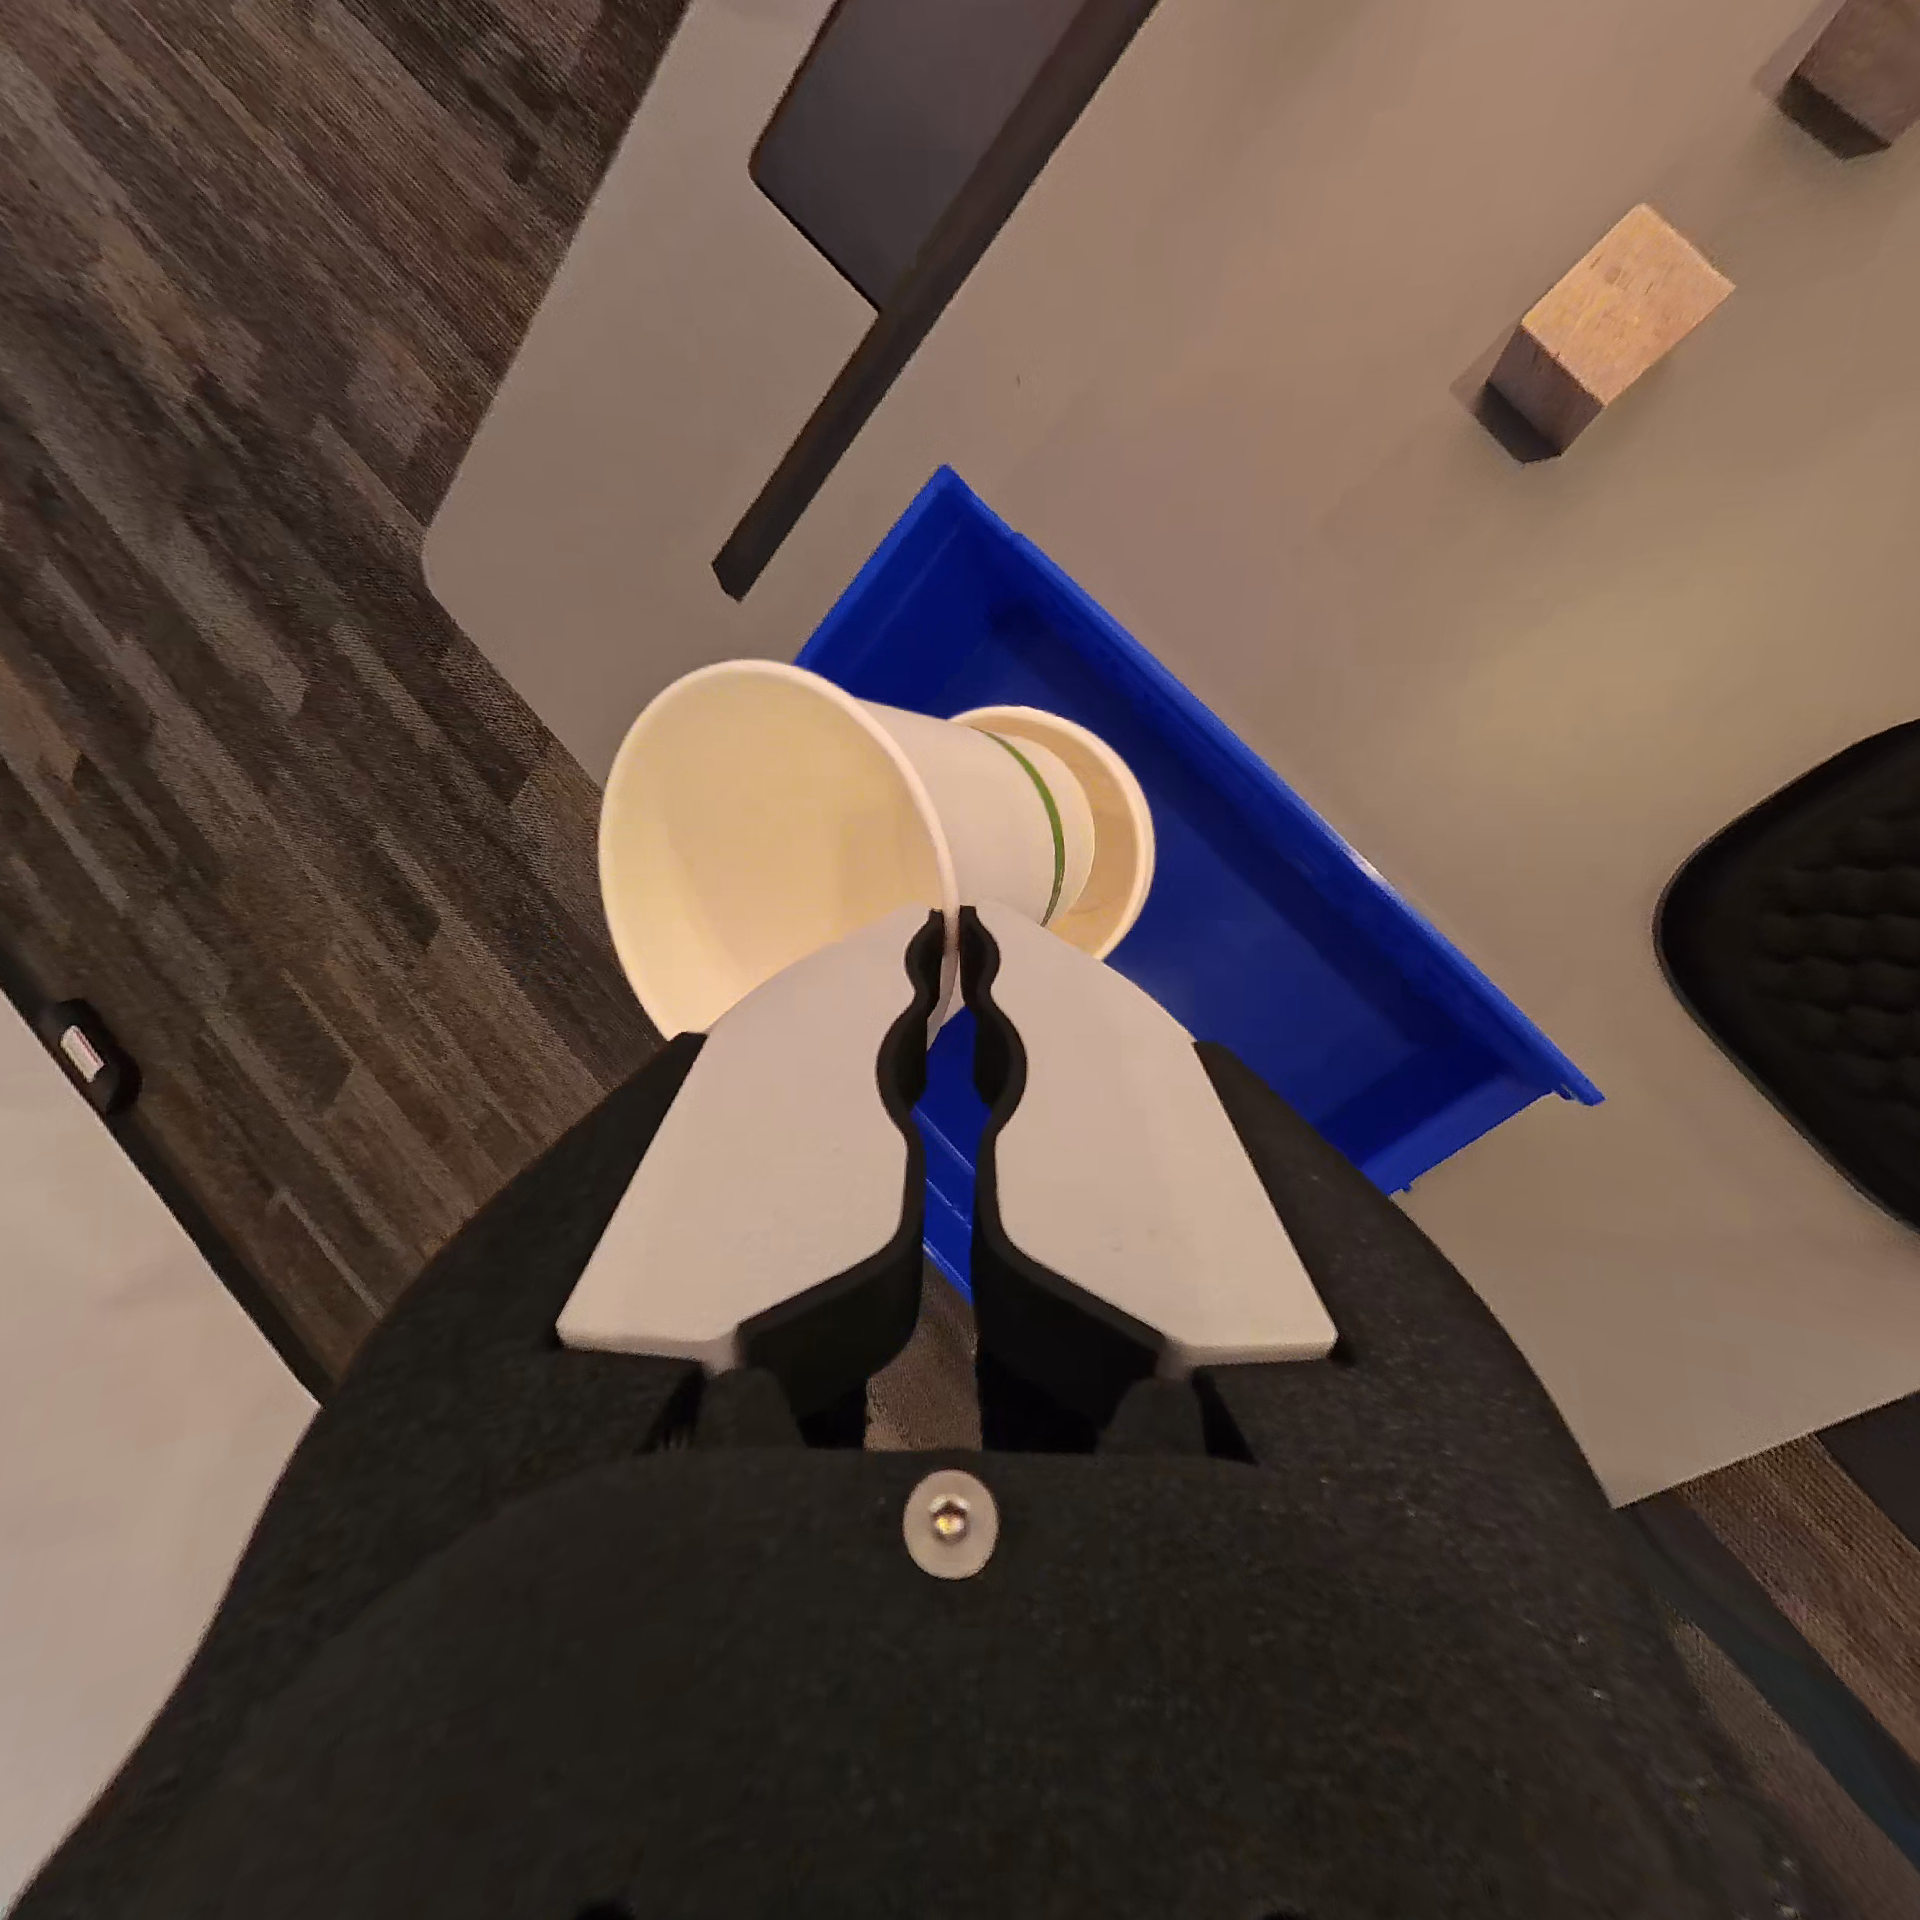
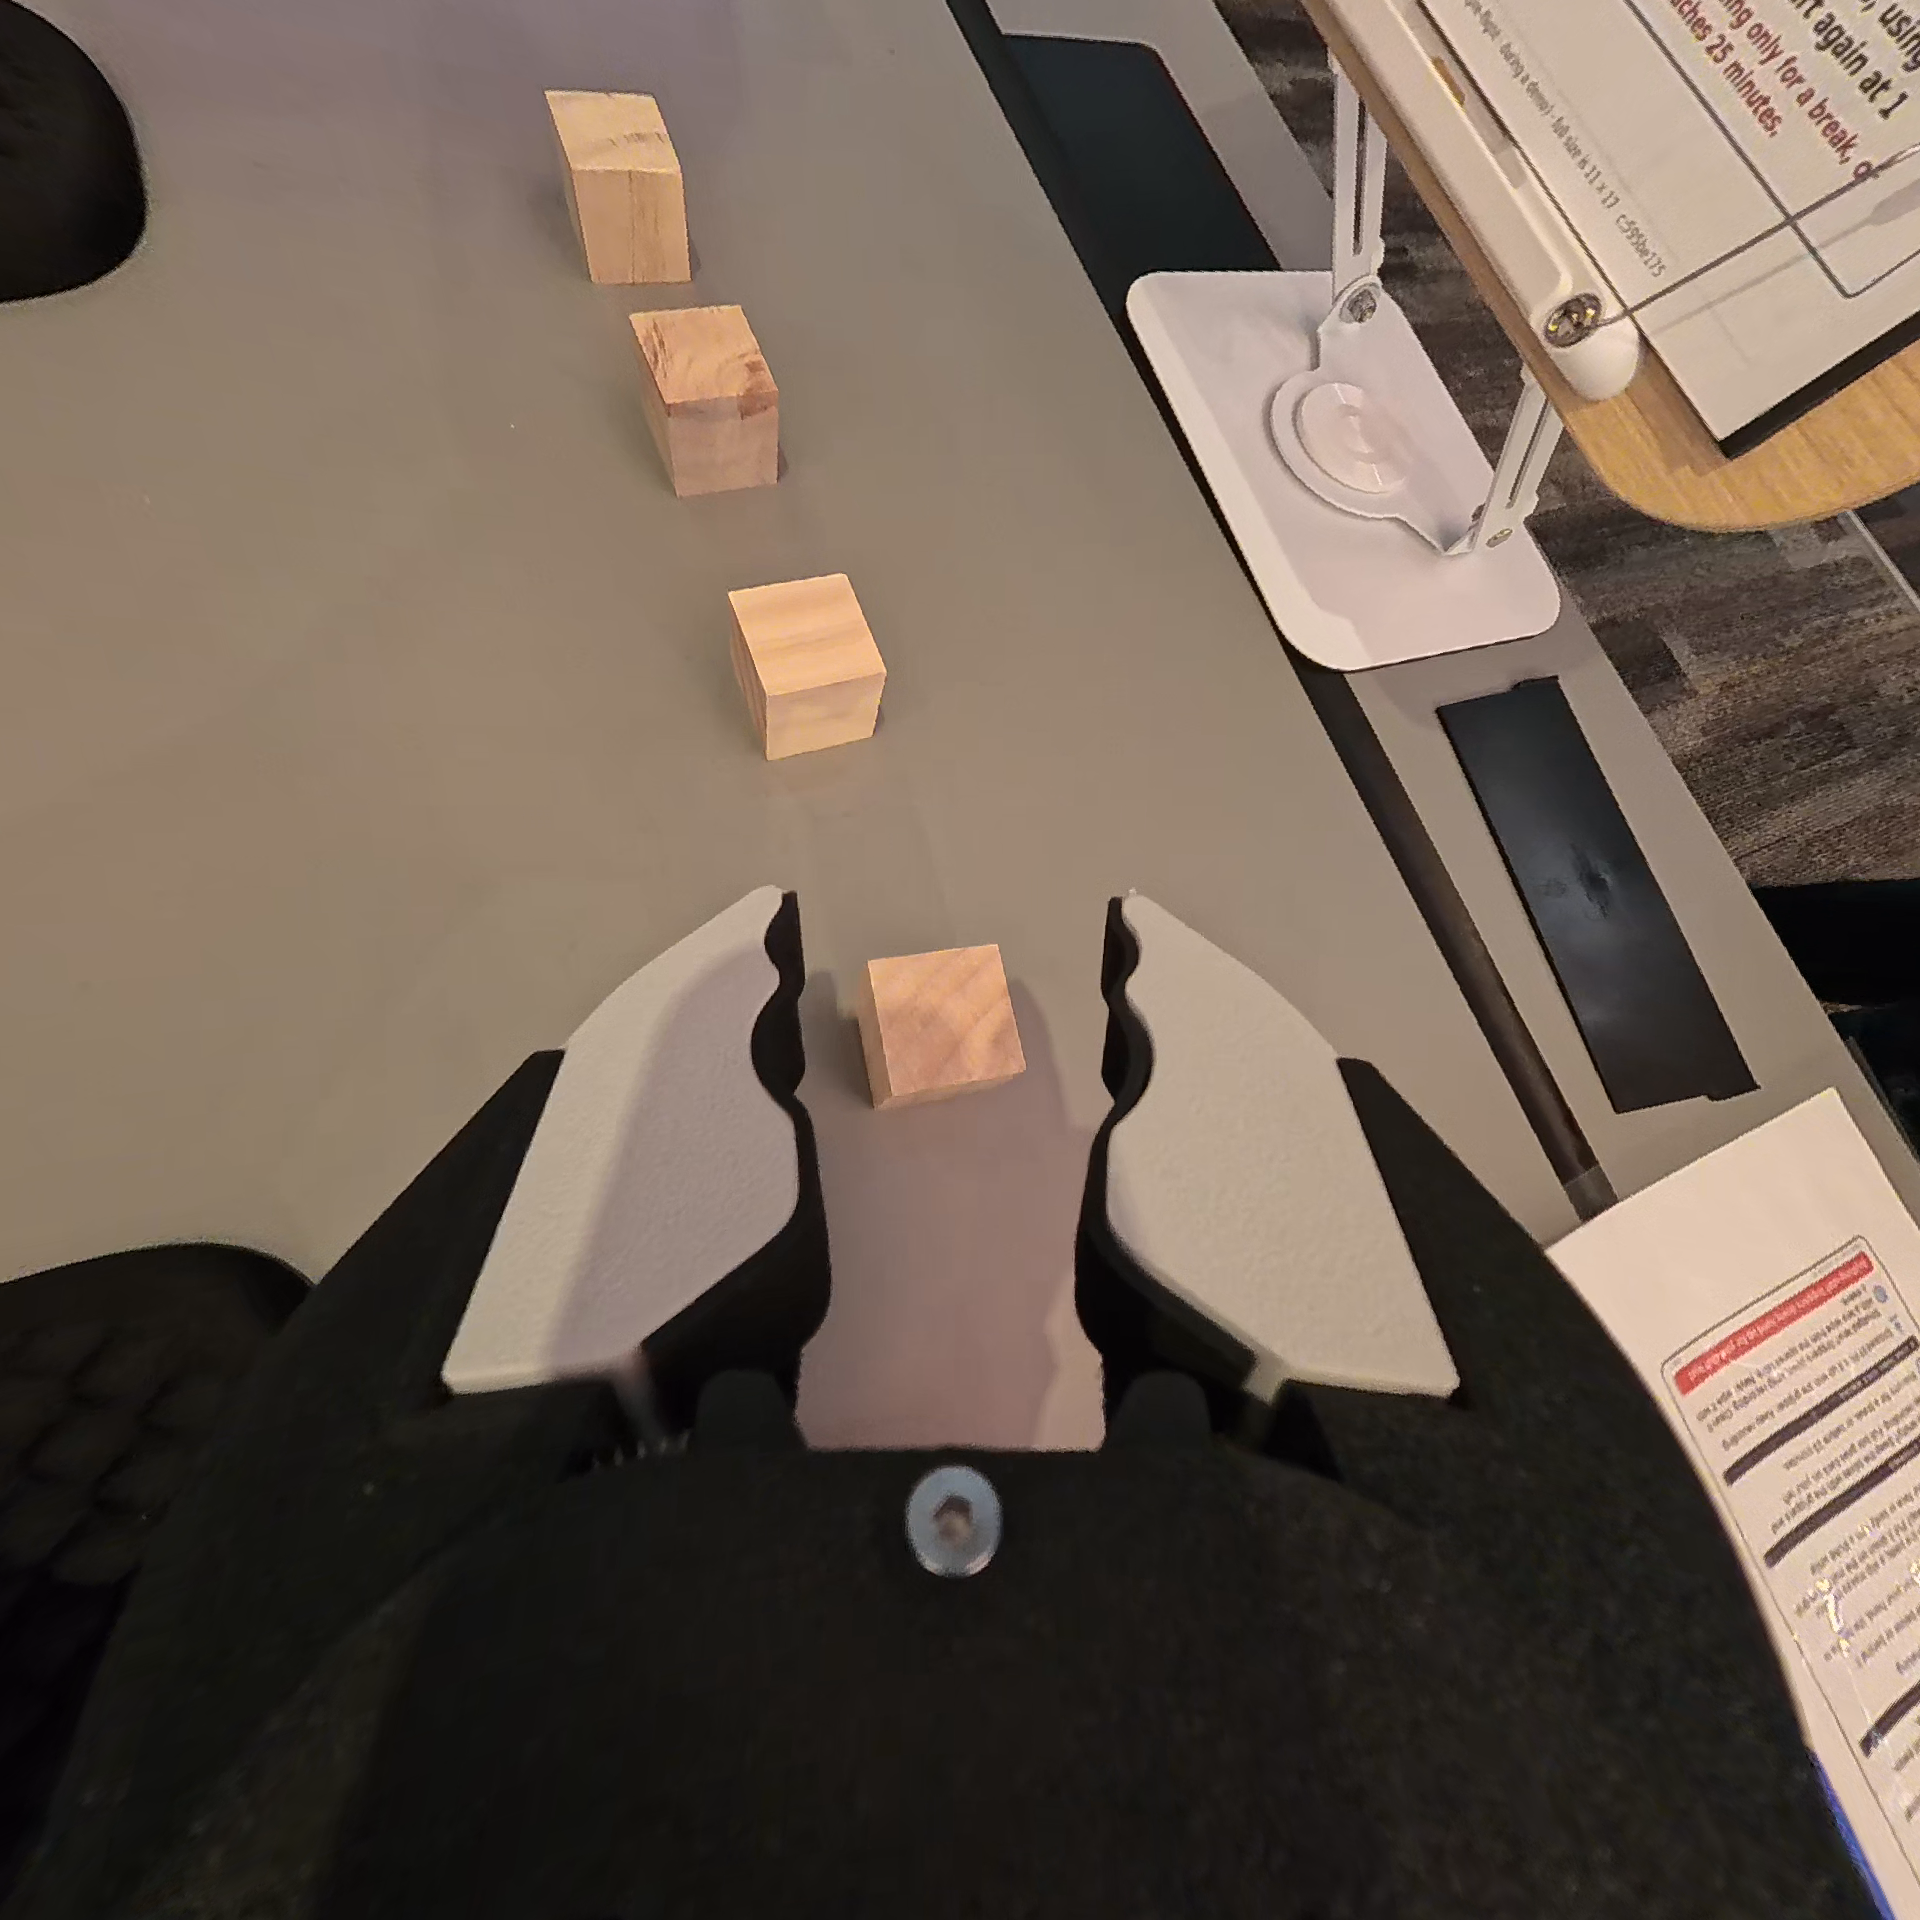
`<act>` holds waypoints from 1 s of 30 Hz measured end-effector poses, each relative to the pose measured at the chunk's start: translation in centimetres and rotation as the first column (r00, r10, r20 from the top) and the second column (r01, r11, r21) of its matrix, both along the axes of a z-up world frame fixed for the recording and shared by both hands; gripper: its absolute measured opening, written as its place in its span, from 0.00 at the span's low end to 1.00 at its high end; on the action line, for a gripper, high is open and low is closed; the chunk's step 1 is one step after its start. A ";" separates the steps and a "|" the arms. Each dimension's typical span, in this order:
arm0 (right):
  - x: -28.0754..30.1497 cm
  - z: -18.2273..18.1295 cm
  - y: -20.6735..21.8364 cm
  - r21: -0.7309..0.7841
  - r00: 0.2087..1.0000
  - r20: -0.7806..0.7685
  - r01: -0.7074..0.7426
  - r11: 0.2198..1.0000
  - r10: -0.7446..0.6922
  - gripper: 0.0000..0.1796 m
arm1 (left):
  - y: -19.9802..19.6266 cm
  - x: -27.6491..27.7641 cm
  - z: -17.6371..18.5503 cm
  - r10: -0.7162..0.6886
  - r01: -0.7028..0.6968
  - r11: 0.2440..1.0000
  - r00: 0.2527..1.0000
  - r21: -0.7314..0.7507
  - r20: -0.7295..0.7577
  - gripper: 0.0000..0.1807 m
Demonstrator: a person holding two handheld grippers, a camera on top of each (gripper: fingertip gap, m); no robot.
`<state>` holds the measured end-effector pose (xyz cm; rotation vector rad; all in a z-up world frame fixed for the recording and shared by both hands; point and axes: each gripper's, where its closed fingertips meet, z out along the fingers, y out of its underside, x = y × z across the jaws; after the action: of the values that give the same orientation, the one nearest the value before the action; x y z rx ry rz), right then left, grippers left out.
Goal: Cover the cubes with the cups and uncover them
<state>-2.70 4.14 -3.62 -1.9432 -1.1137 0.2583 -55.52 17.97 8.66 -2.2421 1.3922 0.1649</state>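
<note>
Left gripper [image 1: 954,914]: fingers nearly closed, pinching the thin rolled rim of a white paper cup [image 1: 769,831] between their black wavy inner pads. The cup hangs on its side, mouth towards the camera, held above the edge of the grey desk [image 1: 1299,499]. A second paper cup [image 1: 1101,821] with a green band sits behind it; whether the two touch cannot be told. Below both lies a blue plastic bin [image 1: 1226,862], rectangular and smooth-walled, on the desk. Two wooden cubes [image 1: 1600,332] stand well apart from these fingers, at upper right.

Right gripper [image 2: 954,904]: fingers spread wide, holding nothing, white outer plates matt, inner pads black and scalloped. One pale wooden cube [image 2: 943,1023] sits on the desk between the fingers, touching neither. Three further cubes [image 2: 808,665] stand in a line beyond the fingertips, uncovered, grain visible. A white stand base [image 2: 1340,457] rests at the desk's right edge.
</note>
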 end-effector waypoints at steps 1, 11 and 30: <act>-0.1 0.1 0.1 0.005 1.000 0.001 -0.003 1.000 0.003 0.31 | -0.2 0.2 0.6 -0.003 0.003 1.000 1.000 0.009 0.011 0.01; -5.3 2.9 0.1 0.115 0.989 -0.029 -0.140 0.983 0.144 0.31 | -3.9 5.9 8.2 -0.158 0.142 0.982 0.978 0.121 0.136 0.02; -22.0 13.3 -0.8 0.220 0.682 -0.683 -0.148 0.964 0.261 0.25 | -12.9 25.9 10.9 -0.594 0.552 0.805 0.744 0.219 0.307 0.01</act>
<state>-24.69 3.34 9.72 -1.3640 -0.7817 0.9417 -29.59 5.11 19.55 -1.5419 1.7285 -0.3583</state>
